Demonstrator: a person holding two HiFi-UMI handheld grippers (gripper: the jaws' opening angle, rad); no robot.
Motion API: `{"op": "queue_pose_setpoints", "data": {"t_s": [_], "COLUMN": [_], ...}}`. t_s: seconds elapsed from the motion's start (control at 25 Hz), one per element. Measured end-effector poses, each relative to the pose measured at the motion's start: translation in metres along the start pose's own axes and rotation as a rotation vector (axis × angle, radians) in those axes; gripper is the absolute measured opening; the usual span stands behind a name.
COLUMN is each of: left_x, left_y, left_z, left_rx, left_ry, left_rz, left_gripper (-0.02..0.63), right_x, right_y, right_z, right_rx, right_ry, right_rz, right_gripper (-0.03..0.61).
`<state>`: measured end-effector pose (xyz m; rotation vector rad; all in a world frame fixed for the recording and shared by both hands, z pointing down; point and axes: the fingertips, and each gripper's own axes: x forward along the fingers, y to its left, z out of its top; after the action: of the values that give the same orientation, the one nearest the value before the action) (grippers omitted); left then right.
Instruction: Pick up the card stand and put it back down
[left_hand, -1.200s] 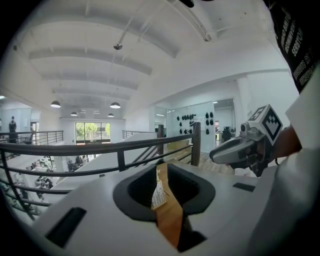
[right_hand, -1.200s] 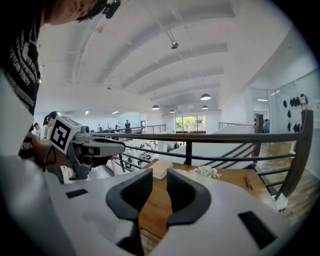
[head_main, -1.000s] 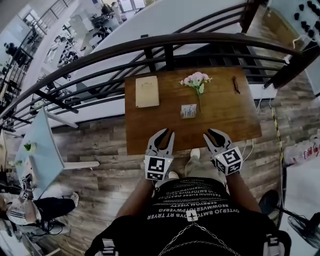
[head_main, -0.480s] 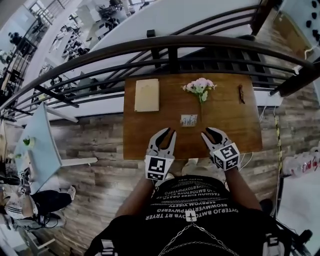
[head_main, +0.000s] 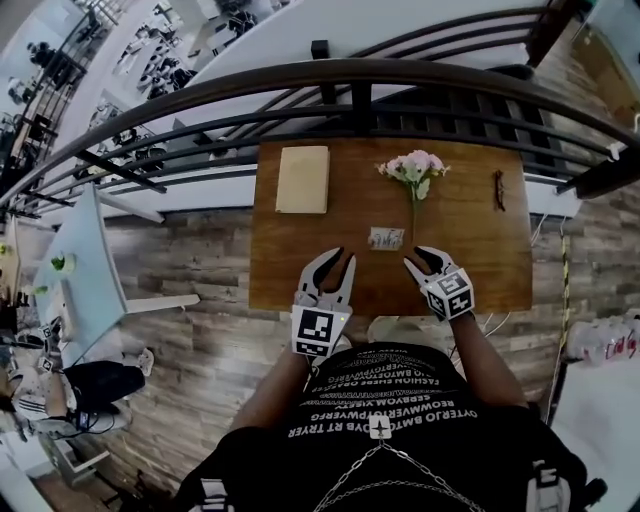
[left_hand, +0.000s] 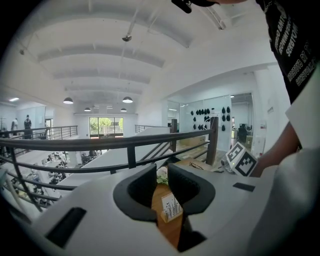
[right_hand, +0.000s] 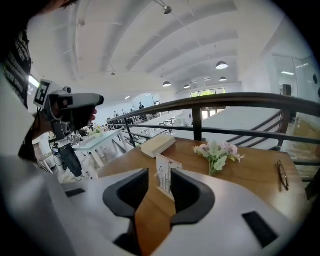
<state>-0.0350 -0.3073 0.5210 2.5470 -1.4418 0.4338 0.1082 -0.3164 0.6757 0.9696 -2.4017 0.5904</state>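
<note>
Slide the right gripper (head_main: 418, 258), with fingers just opened wider and holding nothing, around the card stand (head_main: 386, 238) on the desk (head_main: 470, 250) just ahead, squeeze softly, lift straight, keep the open, empty left gripper (head_main: 342, 258) away.

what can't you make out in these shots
- Print on the card stand: too small in the head view, unreadable in both gripper views.
- Dark object by the table's right edge: too small in any view to name.
- Tan book's cover: any title too small to read in the head view.
</note>
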Motion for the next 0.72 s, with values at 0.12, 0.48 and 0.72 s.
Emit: {"op": "queue_pose_setpoints", "data": {"t_s": [0.12,0.48,0.72], "left_x": [0.0,-0.005,-0.008], "left_y": [0.0,0.004,0.0], "left_z": [-0.002,-0.011,-0.014], "left_rx": [-0.005,-0.006,-0.004], "left_ry": [0.012,0.052,0.061], "left_rz": [0.006,0.031,0.037], "left_gripper": [0.087,0.086,0.086], "right_x": [0.015,0.067,0.089], "right_y": [-0.01,-0.035,-0.046], "right_z": [-0.021,-0.072,-0.088], "right_rx": [0.015,0.047,0.065], "right_ry": [0.041,0.147,0.186], "right_rz": [0.018,0.037,0.045], "right_gripper": [0.14,0.161,0.179]}}
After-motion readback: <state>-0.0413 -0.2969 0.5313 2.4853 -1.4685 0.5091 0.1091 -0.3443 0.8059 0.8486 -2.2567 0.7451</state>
